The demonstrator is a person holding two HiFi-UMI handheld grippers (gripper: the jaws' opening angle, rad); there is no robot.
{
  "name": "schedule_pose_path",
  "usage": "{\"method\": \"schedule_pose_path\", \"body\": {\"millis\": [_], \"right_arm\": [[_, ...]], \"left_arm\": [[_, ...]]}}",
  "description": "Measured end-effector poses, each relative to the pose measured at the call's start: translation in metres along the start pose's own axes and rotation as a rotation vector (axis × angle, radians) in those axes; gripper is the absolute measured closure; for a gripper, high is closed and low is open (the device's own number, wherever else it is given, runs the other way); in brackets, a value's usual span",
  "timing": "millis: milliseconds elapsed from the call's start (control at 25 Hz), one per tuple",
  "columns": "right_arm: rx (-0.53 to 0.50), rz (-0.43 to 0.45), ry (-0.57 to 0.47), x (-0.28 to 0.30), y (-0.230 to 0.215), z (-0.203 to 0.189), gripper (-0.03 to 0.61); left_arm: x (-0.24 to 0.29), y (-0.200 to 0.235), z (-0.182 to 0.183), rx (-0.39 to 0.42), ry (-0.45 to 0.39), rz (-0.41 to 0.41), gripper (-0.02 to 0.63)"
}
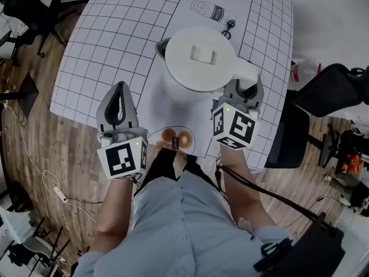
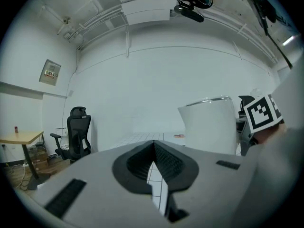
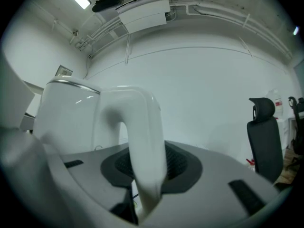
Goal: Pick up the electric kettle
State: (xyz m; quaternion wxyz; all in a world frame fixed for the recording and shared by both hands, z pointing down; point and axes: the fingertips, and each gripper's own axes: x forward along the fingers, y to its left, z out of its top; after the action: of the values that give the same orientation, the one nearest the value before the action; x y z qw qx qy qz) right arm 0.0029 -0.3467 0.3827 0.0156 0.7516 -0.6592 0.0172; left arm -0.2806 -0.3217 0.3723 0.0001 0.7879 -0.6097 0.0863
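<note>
right gripper (image 1: 247, 89) — jaws clamped on electric kettle (image 1: 199, 62) handle (image 3: 140, 141) | left gripper (image 1: 118, 105): jaws closed, empty, beside electric kettle | risk: one-sided hold — it may swing, slip

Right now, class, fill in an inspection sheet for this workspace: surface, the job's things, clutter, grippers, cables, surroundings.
Surface: table under a white cover with a black grid.
Job's things: white electric kettle, upright, lid on.
Clutter: two doughnuts at the near edge, real or printed unclear; milk-bottle picture; small dark item, too small to name.
Grippers: right gripper, jaws closed on the kettle's handle; left gripper, jaws together, empty, beside the kettle.
Cables: black cable trailing from the right gripper; white cable on the floor.
Surroundings: wooden floor; black office chairs.
</note>
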Motion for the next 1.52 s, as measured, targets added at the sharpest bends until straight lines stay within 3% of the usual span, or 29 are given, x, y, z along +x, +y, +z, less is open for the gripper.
{"method": "schedule_pose_path", "body": {"millis": [280,640,1080,1520], "right_arm": [[0.033,-0.013,-0.064,0.001,-0.038,0.035,0.48],[0.019,-0.115,-0.106,-0.018,-0.079,0.062,0.48],[-0.008,-0.221,-0.063,-0.061,-0.156,0.03,0.48],[-0.005,-0.248,-0.008,-0.076,-0.184,-0.024,0.479]], "left_arm": [[0.004,-0.029,0.023,0.003,-0.062,-0.023,0.615],[0.012,-0.056,0.037,0.002,-0.085,-0.126,0.615],[0.011,-0.125,0.033,0.035,-0.065,-0.252,0.615],[0.008,-0.156,0.017,0.085,-0.006,-0.308,0.615]]}}
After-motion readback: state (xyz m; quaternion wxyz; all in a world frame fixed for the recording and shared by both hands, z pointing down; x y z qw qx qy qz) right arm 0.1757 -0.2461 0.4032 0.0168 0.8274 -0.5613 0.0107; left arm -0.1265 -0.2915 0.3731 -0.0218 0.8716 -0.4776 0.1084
